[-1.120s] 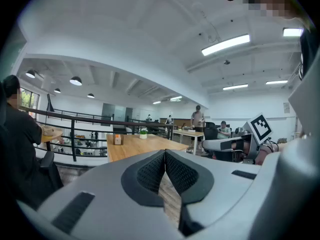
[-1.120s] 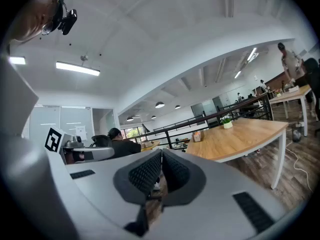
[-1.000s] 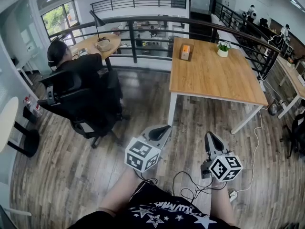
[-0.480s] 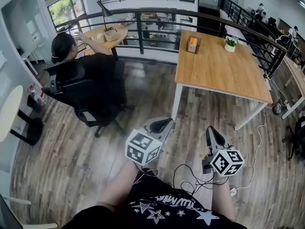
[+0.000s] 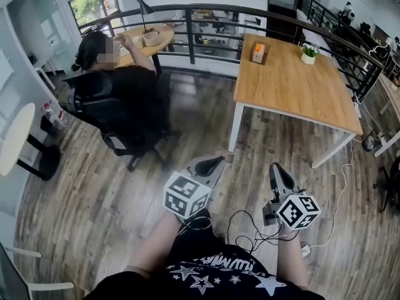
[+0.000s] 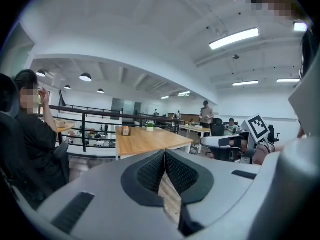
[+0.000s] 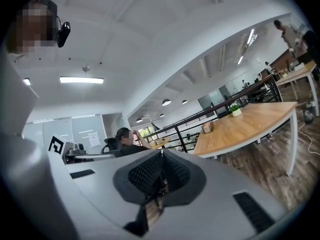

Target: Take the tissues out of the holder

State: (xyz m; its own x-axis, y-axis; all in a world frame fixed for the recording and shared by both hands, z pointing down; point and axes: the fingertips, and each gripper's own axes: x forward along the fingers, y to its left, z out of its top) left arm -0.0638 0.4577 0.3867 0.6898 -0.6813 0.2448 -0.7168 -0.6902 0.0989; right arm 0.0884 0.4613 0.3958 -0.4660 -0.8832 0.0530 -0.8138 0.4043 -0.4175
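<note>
Open-plan mezzanine office. Grey-brown wood plank floor (image 5: 94, 192) throughout. Rectangular light-wood table on white legs (image 5: 294, 89) at 1 o'clock, with a small green plant in a white pot (image 5: 309, 54) near its far edge. Curved black metal railing (image 5: 189, 36) runs across 12. Round light-wood table (image 5: 165, 36) at 11; a person in black (image 5: 134, 86) sits there in a black office chair (image 5: 94, 102). Daylit window (image 5: 94, 4) behind, also at 11. White round tabletop (image 5: 14, 136) at 9. White ceiling with long strip lights (image 6: 234, 38).
</note>
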